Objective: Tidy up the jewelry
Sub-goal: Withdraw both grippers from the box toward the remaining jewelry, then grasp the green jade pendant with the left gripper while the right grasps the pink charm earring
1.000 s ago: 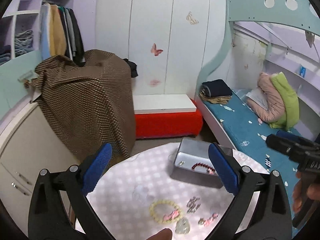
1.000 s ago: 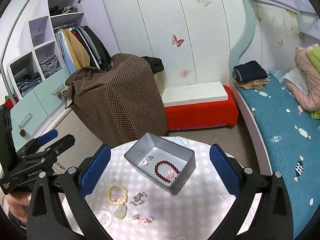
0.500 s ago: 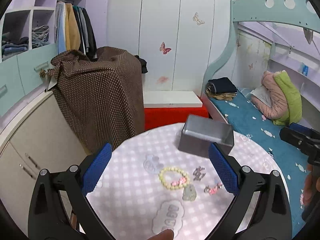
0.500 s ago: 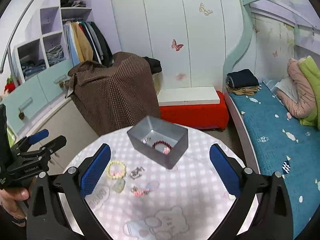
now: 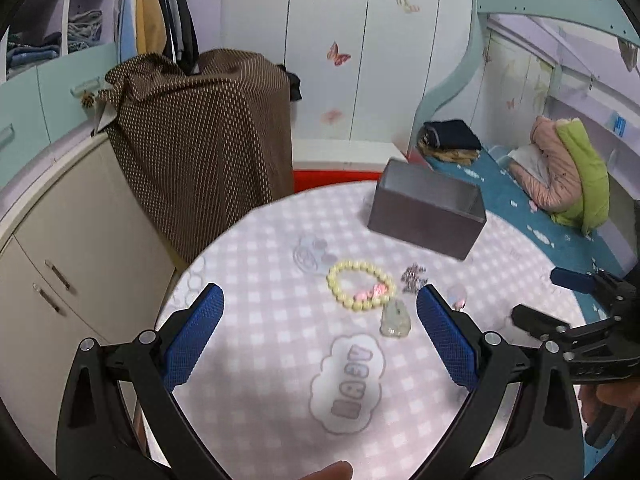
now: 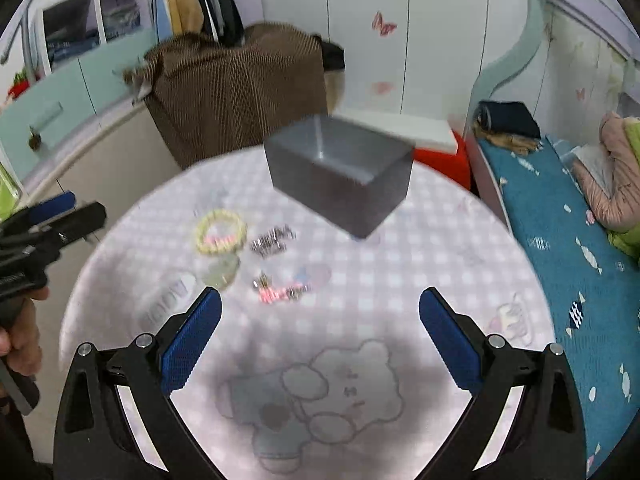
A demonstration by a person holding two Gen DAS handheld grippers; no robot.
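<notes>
Left wrist view has the left gripper (image 5: 318, 332) spread wide and empty above the round table (image 5: 248, 360), the yellow bead bracelet (image 5: 360, 286) lying ahead near the grey box (image 5: 424, 218). Right gripper (image 6: 320, 330) gapes empty too; small blurred pieces, perhaps earrings (image 6: 280, 290), lie before it.

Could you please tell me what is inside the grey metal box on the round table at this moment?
Only part of the grey box's inner back wall shows in the right wrist view, and it looks bare. Its floor is hidden behind the near wall in both views, so the contents cannot be seen.
</notes>
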